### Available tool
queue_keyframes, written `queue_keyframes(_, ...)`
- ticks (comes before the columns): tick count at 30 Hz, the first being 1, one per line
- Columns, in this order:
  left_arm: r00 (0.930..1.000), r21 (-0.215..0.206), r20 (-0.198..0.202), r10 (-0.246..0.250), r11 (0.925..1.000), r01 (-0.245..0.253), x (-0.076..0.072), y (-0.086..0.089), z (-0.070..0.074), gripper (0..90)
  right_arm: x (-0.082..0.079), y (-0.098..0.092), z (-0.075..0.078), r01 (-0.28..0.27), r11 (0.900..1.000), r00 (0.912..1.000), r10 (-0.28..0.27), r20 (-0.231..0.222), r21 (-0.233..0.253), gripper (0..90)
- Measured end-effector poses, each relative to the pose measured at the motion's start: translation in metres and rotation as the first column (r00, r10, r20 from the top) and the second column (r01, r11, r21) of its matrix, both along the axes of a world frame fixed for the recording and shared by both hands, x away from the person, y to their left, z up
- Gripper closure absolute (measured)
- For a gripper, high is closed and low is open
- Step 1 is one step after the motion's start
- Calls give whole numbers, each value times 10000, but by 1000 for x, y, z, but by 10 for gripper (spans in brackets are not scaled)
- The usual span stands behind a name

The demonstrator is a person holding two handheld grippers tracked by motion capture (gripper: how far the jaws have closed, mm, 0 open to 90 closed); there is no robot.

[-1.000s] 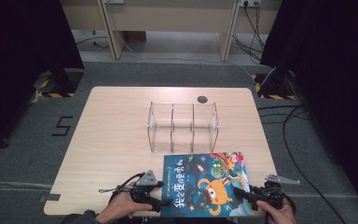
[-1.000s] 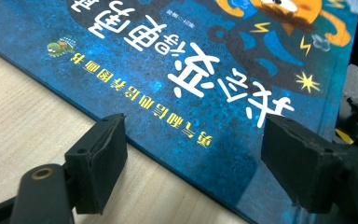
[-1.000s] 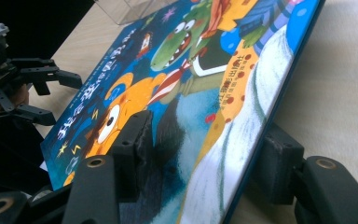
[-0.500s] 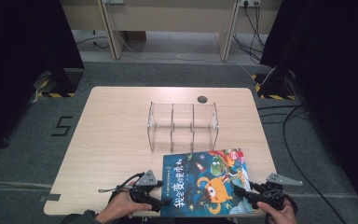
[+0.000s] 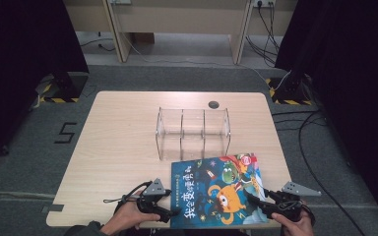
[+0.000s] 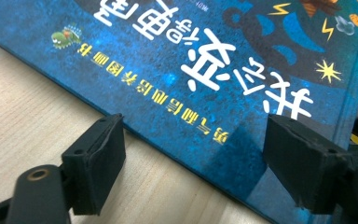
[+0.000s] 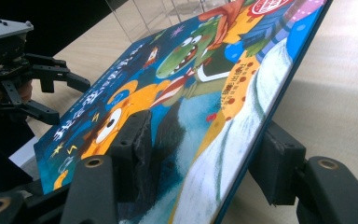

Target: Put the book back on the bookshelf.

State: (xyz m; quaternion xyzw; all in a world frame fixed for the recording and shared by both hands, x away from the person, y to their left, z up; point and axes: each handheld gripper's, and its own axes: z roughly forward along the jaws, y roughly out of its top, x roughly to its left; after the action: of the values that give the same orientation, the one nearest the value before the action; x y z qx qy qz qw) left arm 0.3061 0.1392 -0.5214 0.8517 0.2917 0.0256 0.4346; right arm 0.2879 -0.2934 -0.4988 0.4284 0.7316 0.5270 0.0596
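- Not much has shifted over the last second: the picture book (image 5: pixel 216 191) sits at the near edge of the desk (image 5: pixel 118 147) just like before, near edge hanging a bit past the desk's front, far edge just short of the clear divider rack (image 5: pixel 193 132).
- Our right claw (image 5: pixel 255 201) has crept onto the book's right side and looks clamped on it, one jaw on the cover and one underneath, with that side lifted off the desk.
- Our left claw (image 5: pixel 174 212) is wide, jaws straddling the book's left edge (image 6: pixel 168 149) but not pinching.
- So we reckon we're mid-pickup: the left needs to close before we stand the book up into the rack.
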Motion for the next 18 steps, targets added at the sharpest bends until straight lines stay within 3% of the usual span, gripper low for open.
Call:
queue_keyframes(3,10000,6,-32,54,10000,-54,0,1,0,178,0,0,3,-12,9999,9991,19,420,-167,433)
queue_keyframes(6,9999,-36,-117,111,9999,-111,1,1,0,156,-3,0,8,-11,9989,9937,62,1118,-459,432)
queue_keyframes(14,9998,-98,-150,126,9999,-128,1,1,0,145,-4,0,9,-80,9988,9920,139,1252,-474,433)
queue_keyframes(18,9995,-230,-288,159,9996,-165,2,2,0,133,-8,0,12,-99,9985,9881,182,1530,-547,433)
